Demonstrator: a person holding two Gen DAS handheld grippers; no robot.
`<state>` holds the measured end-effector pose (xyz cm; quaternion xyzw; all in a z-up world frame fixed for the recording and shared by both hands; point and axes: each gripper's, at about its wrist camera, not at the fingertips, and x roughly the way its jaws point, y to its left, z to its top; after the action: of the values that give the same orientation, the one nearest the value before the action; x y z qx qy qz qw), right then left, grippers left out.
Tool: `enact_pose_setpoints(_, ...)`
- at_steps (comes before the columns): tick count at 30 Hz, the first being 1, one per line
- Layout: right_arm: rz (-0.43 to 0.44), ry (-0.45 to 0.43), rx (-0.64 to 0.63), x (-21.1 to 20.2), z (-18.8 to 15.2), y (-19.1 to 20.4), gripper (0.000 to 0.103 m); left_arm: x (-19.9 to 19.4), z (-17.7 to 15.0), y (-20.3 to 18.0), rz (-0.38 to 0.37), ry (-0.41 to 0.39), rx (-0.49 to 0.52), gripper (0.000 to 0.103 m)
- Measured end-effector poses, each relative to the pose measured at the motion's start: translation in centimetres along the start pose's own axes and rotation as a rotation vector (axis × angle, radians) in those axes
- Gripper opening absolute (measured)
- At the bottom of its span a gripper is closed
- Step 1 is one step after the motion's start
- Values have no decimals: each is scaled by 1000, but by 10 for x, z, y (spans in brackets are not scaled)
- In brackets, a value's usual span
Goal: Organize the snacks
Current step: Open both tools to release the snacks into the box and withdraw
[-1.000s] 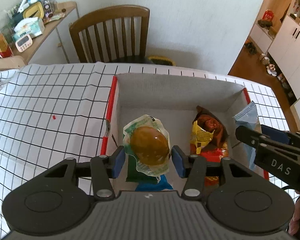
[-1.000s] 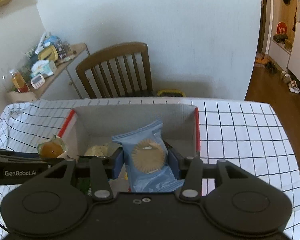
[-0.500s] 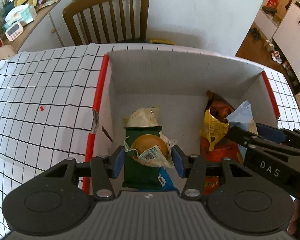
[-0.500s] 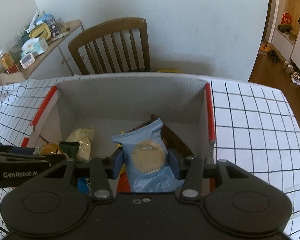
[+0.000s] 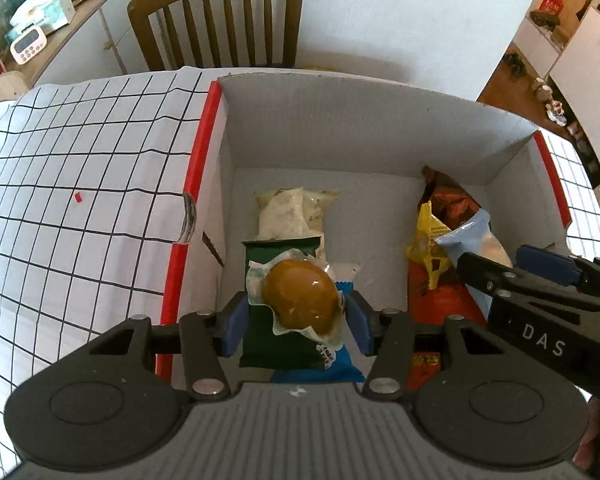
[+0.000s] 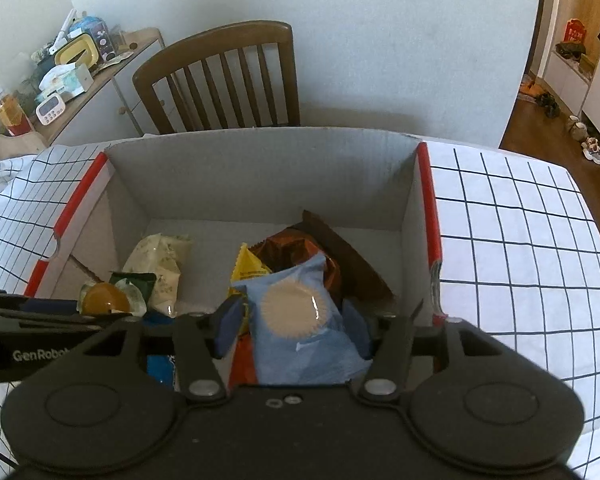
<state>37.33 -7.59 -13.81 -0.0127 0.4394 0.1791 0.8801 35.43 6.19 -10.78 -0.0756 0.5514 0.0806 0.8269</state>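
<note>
Both snacks lowered into the red-edged cardboard box (image 5: 340, 128)
Right tool (image 6: 292, 320) has just been opening, releasing the blue cookie packet (image 6: 300, 320); left tool (image 5: 296, 320) holds the clear-wrapped brown bun (image 5: 300, 300).

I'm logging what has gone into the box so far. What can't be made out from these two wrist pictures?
- Blue packet, left wrist view: mostly under the green packet and the gripper body; label unreadable.
- Red bag, both views: covered by the yellow packet, light blue pouch and right gripper.
- Print on every wrapper: too small.
- Box near wall: cut off by the gripper bodies.
</note>
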Motion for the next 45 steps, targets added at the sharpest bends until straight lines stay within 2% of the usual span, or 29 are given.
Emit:
enact_pose_setpoints(6, 11, -28, 15, -14, 0, -1, 65, -12, -2, 4, -25, -10, -17, 53)
enact_pose_setpoints(9, 18, -47, 14, -25, 0, -1, 70, -21, -4, 5, -33, -24, -21, 57)
enact_pose_setpoints(22, 59, -137, 3, -84, -11, 8, 82, -84, -29, 4, -65, -133, 12, 59)
enact_pose_setpoints(45, 145, -256, -17, -175, -76, 21, 91, -166, -107, 6, -111, -274, 114, 59)
